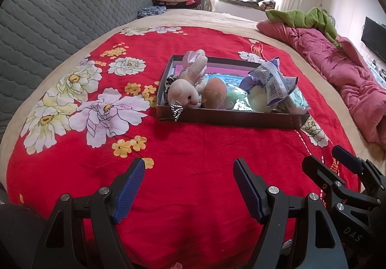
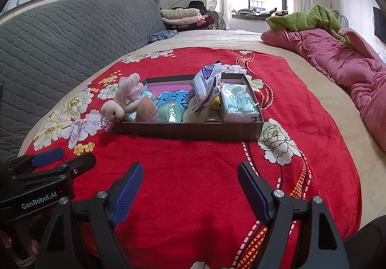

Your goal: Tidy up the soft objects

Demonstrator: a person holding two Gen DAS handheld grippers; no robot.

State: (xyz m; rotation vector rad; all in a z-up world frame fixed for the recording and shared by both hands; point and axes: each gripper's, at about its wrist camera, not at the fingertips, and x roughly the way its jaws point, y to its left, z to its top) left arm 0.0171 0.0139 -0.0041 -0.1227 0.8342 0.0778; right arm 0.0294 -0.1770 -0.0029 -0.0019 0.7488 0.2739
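Observation:
A shallow dark box (image 1: 229, 118) (image 2: 188, 129) sits on the red floral blanket (image 1: 193, 148) (image 2: 193, 160). In it lie a white plush rabbit (image 1: 185, 92) (image 2: 120, 104), a tan plush egg (image 1: 214, 95) (image 2: 144, 109), a pale green soft ball (image 2: 170, 112), a crinkled plastic packet (image 1: 275, 80) (image 2: 205, 83) and a tissue pack (image 2: 237, 102). My left gripper (image 1: 189, 187) is open and empty, short of the box. My right gripper (image 2: 190, 189) is open and empty, also short of it. Each shows at the edge of the other view.
A grey quilted headboard (image 1: 60, 15) runs along the left. A crumpled pink quilt (image 1: 337, 68) (image 2: 342, 61) with a green blanket (image 2: 306, 17) lies at the right. Folded clothes (image 2: 183, 16) are stacked at the back by the window.

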